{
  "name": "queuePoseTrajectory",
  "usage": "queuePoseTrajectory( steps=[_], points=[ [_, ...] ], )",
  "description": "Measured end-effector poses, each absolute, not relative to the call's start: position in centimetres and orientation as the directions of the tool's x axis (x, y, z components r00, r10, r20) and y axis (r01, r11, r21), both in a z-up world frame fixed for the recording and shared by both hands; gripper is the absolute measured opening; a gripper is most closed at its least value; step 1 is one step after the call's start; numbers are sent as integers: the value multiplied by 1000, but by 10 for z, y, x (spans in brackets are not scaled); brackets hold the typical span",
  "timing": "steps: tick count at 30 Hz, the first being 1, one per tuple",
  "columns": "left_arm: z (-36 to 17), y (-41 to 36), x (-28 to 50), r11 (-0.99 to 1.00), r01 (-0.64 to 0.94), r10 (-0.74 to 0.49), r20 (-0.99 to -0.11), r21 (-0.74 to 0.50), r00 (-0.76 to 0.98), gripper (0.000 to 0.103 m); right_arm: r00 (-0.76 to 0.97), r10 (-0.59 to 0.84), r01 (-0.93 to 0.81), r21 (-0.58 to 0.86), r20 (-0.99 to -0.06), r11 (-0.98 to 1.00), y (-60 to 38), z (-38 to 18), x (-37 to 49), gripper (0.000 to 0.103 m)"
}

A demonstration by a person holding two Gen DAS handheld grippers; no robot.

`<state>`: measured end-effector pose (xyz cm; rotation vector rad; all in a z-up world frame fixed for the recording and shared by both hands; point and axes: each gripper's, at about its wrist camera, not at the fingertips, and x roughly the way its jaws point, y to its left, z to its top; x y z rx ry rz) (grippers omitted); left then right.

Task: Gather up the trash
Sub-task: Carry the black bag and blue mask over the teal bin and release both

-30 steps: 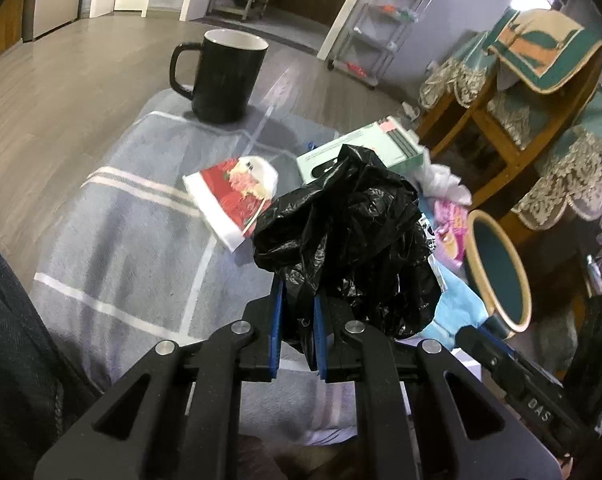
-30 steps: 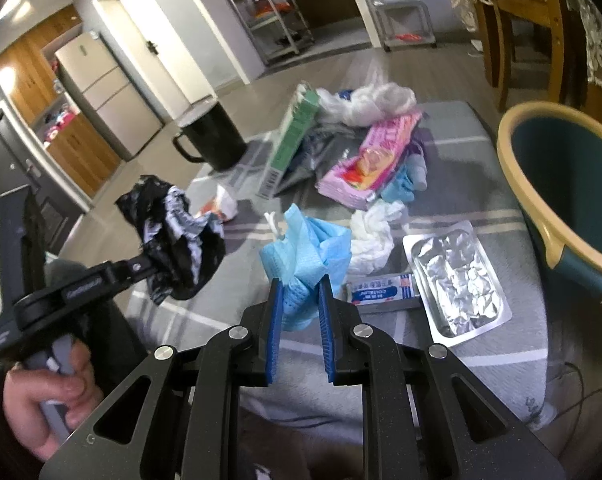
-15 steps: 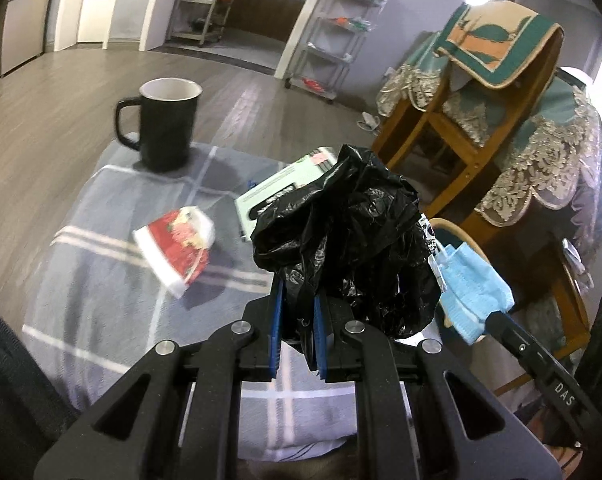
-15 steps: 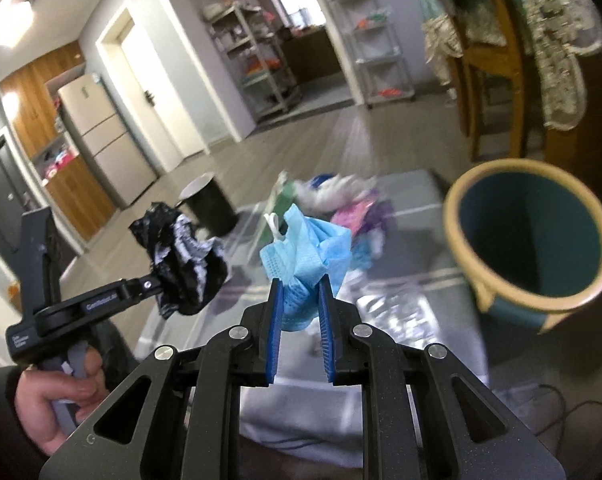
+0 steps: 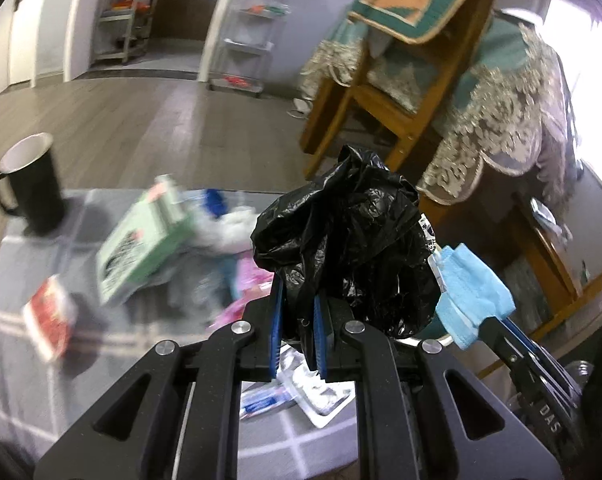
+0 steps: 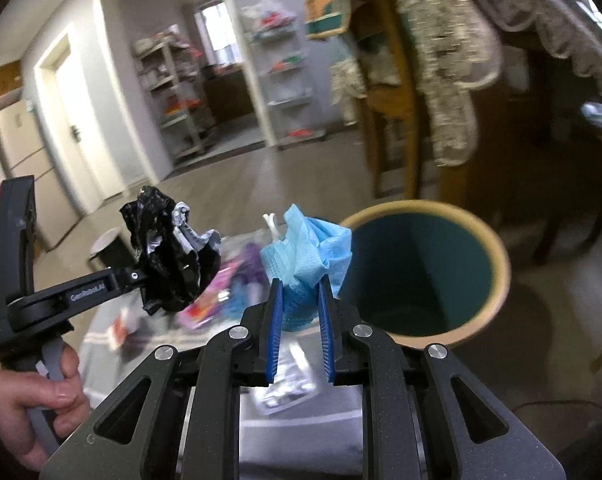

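Left gripper (image 5: 297, 328), marked "GenRobot.AI", clamps black bag (image 5: 349, 240); right gripper (image 6: 300, 320) clamps blue mask (image 6: 307, 256).

The left gripper (image 5: 297, 320) is raised, its blue fingers pinched together on a black bag (image 5: 349, 248). At its three o'clock, the right gripper (image 6: 299, 312) clamps a blue mask (image 6: 307, 256).

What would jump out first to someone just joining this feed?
Both grippers are loaded and raised off the table: the left gripper is shut on a crumpled black plastic bag, and the right gripper is shut on a blue face mask. Just beyond the mask, to its right, gapes the open teal bin with its tan rim. Behind, more litter, a green box among it, lies on the grey checked tablecloth.
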<state>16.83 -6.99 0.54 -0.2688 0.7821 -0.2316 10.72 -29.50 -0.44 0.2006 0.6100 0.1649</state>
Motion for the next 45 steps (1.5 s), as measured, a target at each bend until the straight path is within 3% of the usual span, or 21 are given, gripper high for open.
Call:
queuePoseTrajectory(
  steps=[18,27,34,39,45],
  points=[
    [-42,-207,264,941,311,-297,-772,-136,561,12,780,132,128,363,-611,923,-357,-38,139,19],
    [-70,-226,284,919,372,-308,-821,-127,481,14,748,121,178,373,-652,911,-367,-54,155,19],
    [-70,-229,290,913,384,-321,-819,-135,476,25,732,119,198,377,-671,905,-369,-60,159,19],
    [-58,-221,285,914,380,-333,-800,-143,500,36,725,118,209,381,-678,901,-372,-62,162,26],
    [-36,-209,268,912,380,-356,-754,-152,552,62,728,109,221,382,-677,897,-374,-61,162,38]
  ],
)
